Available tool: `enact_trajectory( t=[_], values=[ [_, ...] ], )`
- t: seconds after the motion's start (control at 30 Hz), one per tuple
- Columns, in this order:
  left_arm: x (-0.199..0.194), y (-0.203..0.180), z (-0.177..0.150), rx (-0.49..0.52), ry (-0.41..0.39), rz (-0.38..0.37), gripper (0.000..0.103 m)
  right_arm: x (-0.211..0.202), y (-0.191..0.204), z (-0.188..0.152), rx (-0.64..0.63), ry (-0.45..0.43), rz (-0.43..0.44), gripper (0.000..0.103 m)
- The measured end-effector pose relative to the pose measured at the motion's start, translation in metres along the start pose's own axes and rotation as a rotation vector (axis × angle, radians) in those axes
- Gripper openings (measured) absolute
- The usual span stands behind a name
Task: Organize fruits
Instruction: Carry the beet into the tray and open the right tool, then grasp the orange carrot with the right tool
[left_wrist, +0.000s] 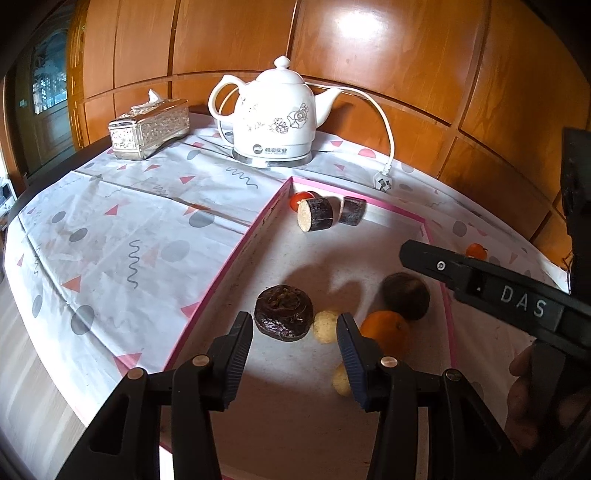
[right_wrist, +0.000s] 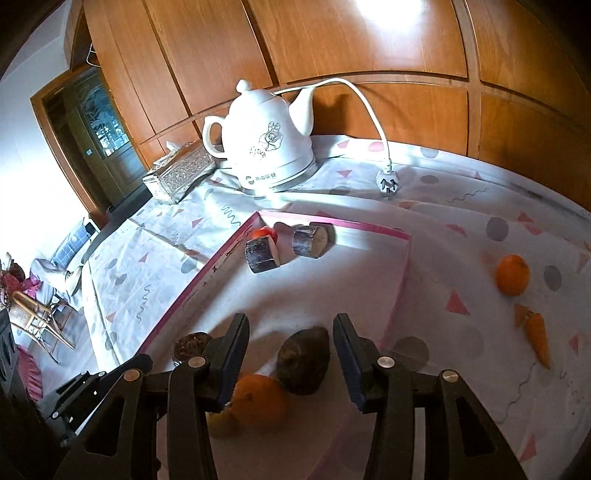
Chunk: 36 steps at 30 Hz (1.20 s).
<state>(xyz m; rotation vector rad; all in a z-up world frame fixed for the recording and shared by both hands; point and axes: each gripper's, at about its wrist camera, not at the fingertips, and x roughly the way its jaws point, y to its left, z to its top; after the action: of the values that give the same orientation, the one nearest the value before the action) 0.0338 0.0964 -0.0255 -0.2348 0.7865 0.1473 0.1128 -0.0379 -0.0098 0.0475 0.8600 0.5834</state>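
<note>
Fingers on both grippers sit apart, holding nothing. Right gripper (right_wrist: 291, 363) hovers over the pink-rimmed shallow tray (right_wrist: 400, 280); the round orange mandarin (right_wrist: 512, 275) lies outside it on the patterned cloth at abt 2 o'clock, so right's nearer than the left gripper (left_wrist: 295, 356), imo.

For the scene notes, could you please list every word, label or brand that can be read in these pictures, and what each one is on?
"DAS": white letters on the right gripper, seen in the left wrist view.
Logo with a row of characters on the base of the white kettle: too small and blurred to read in either view.
Nothing readable on the tissue box, tablecloth or tray.
</note>
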Motion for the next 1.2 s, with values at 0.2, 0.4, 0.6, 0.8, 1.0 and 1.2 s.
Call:
enact_trajectory(
  t=[0.2,0.4,0.6,0.8,1.0,1.2],
  values=[
    [-0.001,-0.009,-0.001,0.014,0.000,-0.008,0.048,-0.010,-0.009,-0.009,0.016,-0.009,-0.021,0.054],
    [-0.005,-0.024,-0.001,0.052,-0.007,-0.030,0.048,-0.031,-0.038,-0.023,0.087,-0.042,-0.058,0.054],
    [-0.007,-0.049,-0.002,0.115,-0.002,-0.073,0.048,-0.051,-0.087,-0.041,0.163,-0.058,-0.153,0.054],
    [-0.007,-0.074,-0.004,0.169,0.011,-0.133,0.048,-0.071,-0.149,-0.054,0.246,-0.070,-0.272,0.054],
    [-0.004,-0.094,-0.004,0.202,0.029,-0.167,0.048,-0.070,-0.181,-0.045,0.227,-0.045,-0.310,0.054],
    [0.001,-0.108,-0.002,0.219,0.044,-0.189,0.048,-0.042,-0.179,-0.027,0.138,-0.004,-0.321,0.053]
  ],
)
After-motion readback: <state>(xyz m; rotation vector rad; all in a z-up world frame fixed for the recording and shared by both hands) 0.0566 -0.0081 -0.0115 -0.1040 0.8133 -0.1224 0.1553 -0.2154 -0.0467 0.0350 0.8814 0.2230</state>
